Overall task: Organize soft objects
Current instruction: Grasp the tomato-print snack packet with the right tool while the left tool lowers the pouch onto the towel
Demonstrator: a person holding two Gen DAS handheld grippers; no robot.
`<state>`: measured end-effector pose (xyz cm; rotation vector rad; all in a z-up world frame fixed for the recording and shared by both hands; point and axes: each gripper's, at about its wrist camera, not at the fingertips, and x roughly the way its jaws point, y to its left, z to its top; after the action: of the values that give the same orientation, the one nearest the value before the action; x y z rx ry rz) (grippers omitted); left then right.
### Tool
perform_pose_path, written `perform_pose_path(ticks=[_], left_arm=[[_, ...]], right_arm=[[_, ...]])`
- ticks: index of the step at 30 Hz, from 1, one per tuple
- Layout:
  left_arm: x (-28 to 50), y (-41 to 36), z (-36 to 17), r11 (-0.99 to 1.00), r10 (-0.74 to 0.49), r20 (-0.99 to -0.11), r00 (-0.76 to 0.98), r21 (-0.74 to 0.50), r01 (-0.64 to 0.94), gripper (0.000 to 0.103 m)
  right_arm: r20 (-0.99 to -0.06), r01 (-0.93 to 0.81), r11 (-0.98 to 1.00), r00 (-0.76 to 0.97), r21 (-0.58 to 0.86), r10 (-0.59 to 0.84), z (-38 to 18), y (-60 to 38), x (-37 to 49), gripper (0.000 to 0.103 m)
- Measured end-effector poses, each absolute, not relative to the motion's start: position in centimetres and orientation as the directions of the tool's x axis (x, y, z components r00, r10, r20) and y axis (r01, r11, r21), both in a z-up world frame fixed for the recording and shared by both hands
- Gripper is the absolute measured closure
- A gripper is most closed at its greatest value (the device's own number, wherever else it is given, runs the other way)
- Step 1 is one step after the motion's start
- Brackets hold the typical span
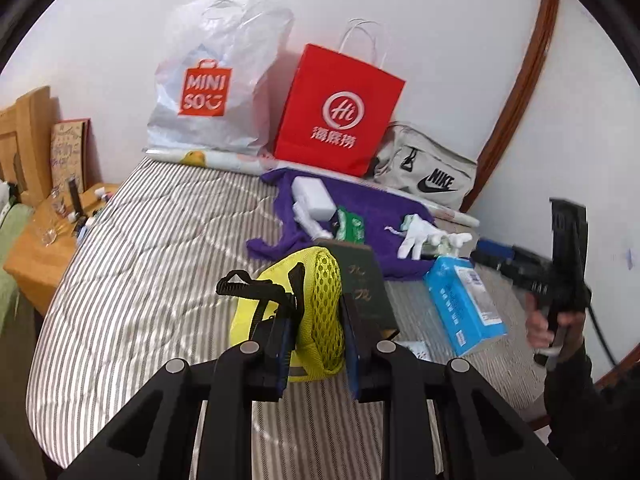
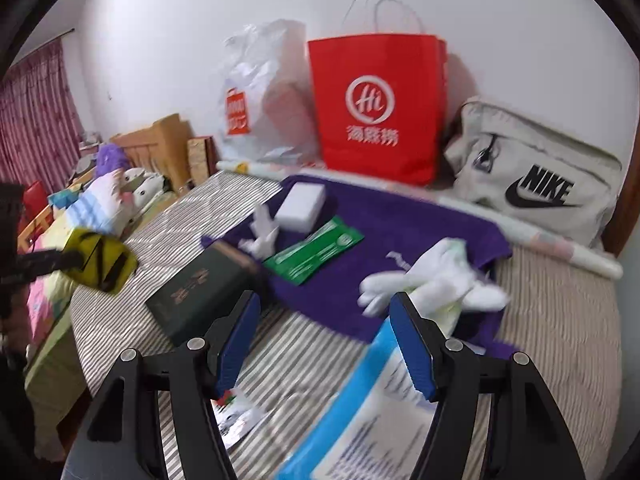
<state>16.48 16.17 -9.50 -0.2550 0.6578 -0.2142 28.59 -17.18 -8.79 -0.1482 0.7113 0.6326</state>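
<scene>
While the yellow mesh pouch (image 1: 316, 312) hangs above the striped mattress (image 1: 140, 280), the left gripper (image 1: 316, 354) is clamped on its side. Beside it lie a dark green book (image 2: 200, 292) and a purple towel (image 2: 384, 232). The right gripper (image 2: 326, 344) stands apart, seemingly empty, over a blurred blue tissue pack (image 2: 360, 420)
</scene>
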Motion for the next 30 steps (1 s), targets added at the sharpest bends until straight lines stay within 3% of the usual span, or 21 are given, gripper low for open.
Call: perform_pose_path(ticks=[10,23,30], left_arm=[[18.9,14.9,-6.6,0.94,-0.308,-0.513,0.801,-0.294,0.173,0.082],[23.5,12.7,-5.6,0.935,-0.338,-0.512,0.79,-0.279,0.219,0.082],[26.5,11.7,-5.4,0.928,-0.365,-0.528,0.767,-0.279,0.249,0.082]], right_arm=[[-0.679,-0.6,0.786,0.516,0.148,0.522,-10.8,-16.5,25.3,0.036],[-0.721,-0.589,0.777,0.438,0.221,0.537,-12.7,-14.5,21.6,0.036],[-0.753,-0.571,0.8,0.441,0.184,0.488,-14.0,-12.6,20.4,0.036]])
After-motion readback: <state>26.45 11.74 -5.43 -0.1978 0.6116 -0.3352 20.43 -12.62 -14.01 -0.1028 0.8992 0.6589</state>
